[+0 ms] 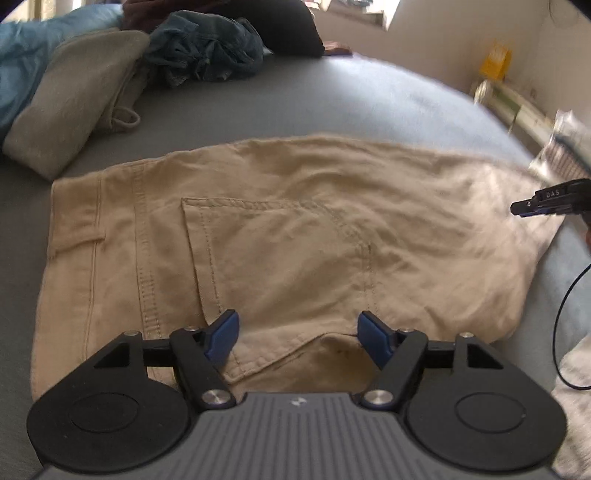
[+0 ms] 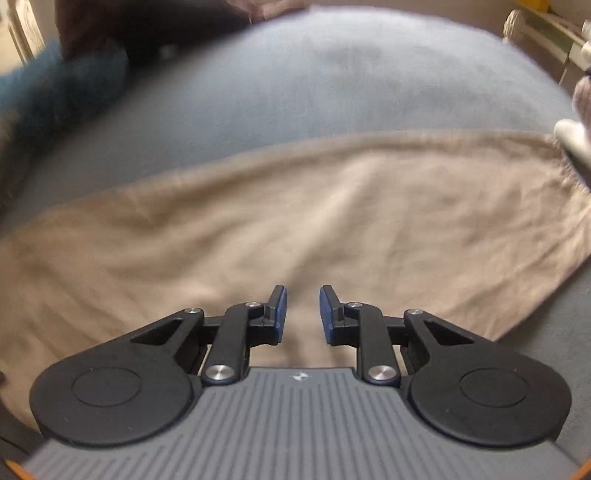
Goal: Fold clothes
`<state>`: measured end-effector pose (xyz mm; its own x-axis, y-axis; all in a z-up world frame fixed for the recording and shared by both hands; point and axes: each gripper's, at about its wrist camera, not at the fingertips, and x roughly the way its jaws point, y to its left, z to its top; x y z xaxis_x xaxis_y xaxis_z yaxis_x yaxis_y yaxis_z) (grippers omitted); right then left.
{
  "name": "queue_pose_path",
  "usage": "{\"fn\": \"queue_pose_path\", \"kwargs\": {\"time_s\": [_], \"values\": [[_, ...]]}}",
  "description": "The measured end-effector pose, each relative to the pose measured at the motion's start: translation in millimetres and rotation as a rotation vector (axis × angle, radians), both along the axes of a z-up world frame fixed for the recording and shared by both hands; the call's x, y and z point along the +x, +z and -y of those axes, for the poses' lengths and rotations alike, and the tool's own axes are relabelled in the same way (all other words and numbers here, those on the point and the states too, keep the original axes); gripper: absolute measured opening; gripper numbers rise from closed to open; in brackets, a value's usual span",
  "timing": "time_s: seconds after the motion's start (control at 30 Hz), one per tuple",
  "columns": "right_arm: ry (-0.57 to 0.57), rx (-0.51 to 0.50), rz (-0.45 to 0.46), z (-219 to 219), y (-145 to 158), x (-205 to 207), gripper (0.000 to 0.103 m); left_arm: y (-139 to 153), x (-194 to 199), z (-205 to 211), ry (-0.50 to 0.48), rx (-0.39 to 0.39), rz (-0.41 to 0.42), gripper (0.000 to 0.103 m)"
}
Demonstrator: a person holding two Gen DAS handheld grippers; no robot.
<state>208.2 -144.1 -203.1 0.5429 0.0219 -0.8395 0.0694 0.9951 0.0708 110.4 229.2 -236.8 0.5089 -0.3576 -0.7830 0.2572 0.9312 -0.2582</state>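
Beige trousers (image 1: 288, 240) lie flat on a grey bed (image 1: 314, 99), folded over, seat side up, a stitched back pocket (image 1: 280, 273) showing, waistband at the left end in the left wrist view, legs running off to the right. Cloth is mostly smooth with soft wrinkles; the right wrist view shows the same trousers (image 2: 295, 229) as a plain beige band across the bed (image 2: 332, 81), blurred. Left tool (image 1: 298, 336) hangs over the near edge of the trousers, just past the pocket's lower corner, blue pads wide apart, nothing between them; cannot tell if the tips touch the cloth. Right tool (image 2: 303, 314) sits over the near edge of the leg part, pads parted by a narrow gap, no cloth pinched in the gap. From the left wrist view the right tool (image 1: 546, 201) shows only as a black tip at the trousers' far right end, with a black cable (image 1: 569, 325) hanging below it. Beyond the trousers, toward the waistband side: a folded pale grey garment (image 1: 74, 99), a crumpled dark blue denim piece (image 1: 207, 51) beside it, light blue fabric (image 1: 26, 66) behind those, and something dark (image 1: 280, 26) at the back of the bed. Beyond the leg end, off the bed, a yellow object (image 1: 496, 61) by the wall, blurred.
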Motion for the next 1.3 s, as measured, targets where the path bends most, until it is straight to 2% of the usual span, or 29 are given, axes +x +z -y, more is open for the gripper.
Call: {"fn": "queue_pose_path", "kwargs": {"time_s": [0.07,0.1,0.17,0.3,0.4,0.5,0.53,0.67,0.7,0.8,0.87,0.9,1.03,1.1,1.13,1.2,1.3], "values": [[0.039,0.015,0.039,-12.9,17.4,-0.3,0.020,-3.0,-0.2,-6.7,0.012,-0.039,-0.002,0.072],[0.097,0.038,0.033,-31.1,20.0,4.5,0.020,-3.6,-1.6,-8.5,0.005,-0.042,0.004,0.072],[0.187,0.106,0.000,-63.3,17.1,16.0,0.019,-3.8,-4.4,-10.9,-0.010,-0.044,0.015,0.072],[0.276,0.136,-0.052,-112.2,-11.4,52.6,0.019,-2.8,-4.5,-13.7,-0.018,-0.073,0.016,0.072],[0.231,0.127,-0.093,-118.0,-29.9,76.8,0.019,-6.3,-1.7,-21.4,-0.017,-0.118,0.005,0.072],[0.224,0.105,-0.065,-124.1,-5.8,81.5,0.021,-8.5,0.8,-27.8,-0.015,-0.158,-0.006,0.072],[0.233,0.140,-0.072,-127.2,0.3,81.7,0.021,-9.0,1.7,-29.7,-0.013,-0.170,-0.011,0.072],[0.310,0.197,-0.145,-155.0,-4.5,89.0,0.021,-11.3,4.0,-36.1,0.003,-0.216,-0.034,0.072],[0.330,0.211,-0.164,-162.0,-5.8,90.9,0.021,-10.7,5.0,-36.3,0.000,-0.217,-0.041,0.072],[0.301,0.214,-0.117,-163.4,-18.3,104.5,0.020,-5.7,9.9,-33.6,0.004,-0.199,-0.075,0.072],[0.292,0.220,-0.052,-159.2,-2.2,100.7,0.021,-3.3,12.9,-30.8,0.014,-0.184,-0.098,0.072],[0.310,0.210,-0.018,-158.2,8.3,95.9,0.021,-2.6,13.3,-30.0,0.018,-0.178,-0.103,0.072],[0.479,0.275,-0.038,-171.0,5.5,85.7,0.024,-4.7,10.4,-28.9,0.076,-0.187,-0.103,0.072],[0.513,0.251,-0.030,-180.2,-9.8,101.2,0.023,-4.4,8.0,-25.4,0.108,-0.177,-0.088,0.072],[0.502,0.229,-0.004,-181.3,-14.6,111.7,0.023,-4.7,7.6,-22.6,0.121,-0.164,-0.085,0.072],[0.435,0.262,0.014,-170.6,-7.0,121.5,0.024,-3.5,8.2,-15.0,0.135,-0.124,-0.080,0.072],[0.416,0.325,0.081,-131.0,27.7,98.8,0.024,1.7,8.5,-3.3,0.144,-0.053,-0.068,0.072]]}}
